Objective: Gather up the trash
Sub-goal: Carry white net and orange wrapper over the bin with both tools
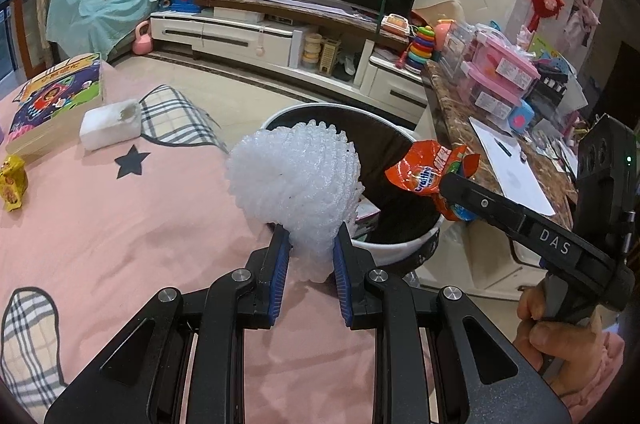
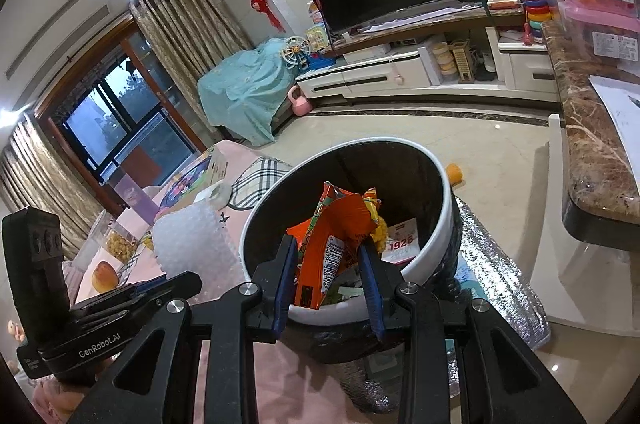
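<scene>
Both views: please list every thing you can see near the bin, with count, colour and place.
bin: one, white rim, dark inside, beside the pink bed.
foam net: one, white, in the left claw, at the bin's edge.
wrapper: one, orange, in the right claw, over the bin.
card: one, white and pink, inside the bin.
foam block: one, white, on the bed.
book: one, colourful, on the bed.
yellow packet: one, on the bed.
left claw: one, black, blue pads, shut.
right claw: one, black, blue pads, shut.
hand: one, holding the right claw's handle.
</scene>
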Tool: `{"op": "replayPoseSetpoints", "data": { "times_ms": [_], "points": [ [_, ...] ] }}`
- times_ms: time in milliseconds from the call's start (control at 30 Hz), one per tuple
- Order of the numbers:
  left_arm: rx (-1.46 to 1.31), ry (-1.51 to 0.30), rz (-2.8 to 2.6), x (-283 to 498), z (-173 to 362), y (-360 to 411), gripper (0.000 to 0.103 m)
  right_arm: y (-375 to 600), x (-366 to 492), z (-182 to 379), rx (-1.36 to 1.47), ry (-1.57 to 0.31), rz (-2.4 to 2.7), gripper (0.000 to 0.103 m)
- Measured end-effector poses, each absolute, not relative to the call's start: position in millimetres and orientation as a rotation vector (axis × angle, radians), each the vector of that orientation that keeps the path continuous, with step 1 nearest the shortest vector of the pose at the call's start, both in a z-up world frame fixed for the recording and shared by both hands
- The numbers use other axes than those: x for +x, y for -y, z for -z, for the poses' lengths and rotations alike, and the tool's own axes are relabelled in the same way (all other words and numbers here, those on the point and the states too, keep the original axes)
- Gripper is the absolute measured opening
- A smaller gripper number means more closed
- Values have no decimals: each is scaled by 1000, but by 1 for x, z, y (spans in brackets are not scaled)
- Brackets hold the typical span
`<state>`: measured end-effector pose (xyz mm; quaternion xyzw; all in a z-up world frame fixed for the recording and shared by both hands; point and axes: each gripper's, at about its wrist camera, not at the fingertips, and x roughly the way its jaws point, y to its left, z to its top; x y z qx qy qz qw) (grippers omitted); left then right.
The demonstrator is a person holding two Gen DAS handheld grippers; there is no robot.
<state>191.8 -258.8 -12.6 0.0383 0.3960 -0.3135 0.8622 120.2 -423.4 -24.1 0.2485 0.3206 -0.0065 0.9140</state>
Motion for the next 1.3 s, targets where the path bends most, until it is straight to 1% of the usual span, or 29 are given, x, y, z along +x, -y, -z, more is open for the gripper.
{"op": "replayPoseSetpoints", "data": {
  "times_ms": [700, 1100, 1200, 1300],
  "points": [
    [138, -851, 669, 217, 18, 297, 20, 443, 150, 29, 475, -698, 31, 32],
    [154, -864, 660, 223, 21, 306, 21, 446, 163, 34, 450, -727, 23, 32],
    [157, -869, 655, 224, 22, 306, 23, 447, 165, 35, 451, -733, 24, 33],
    [159, -872, 651, 224, 22, 307, 27, 447, 166, 35, 452, -739, 25, 35]
  ]
}}
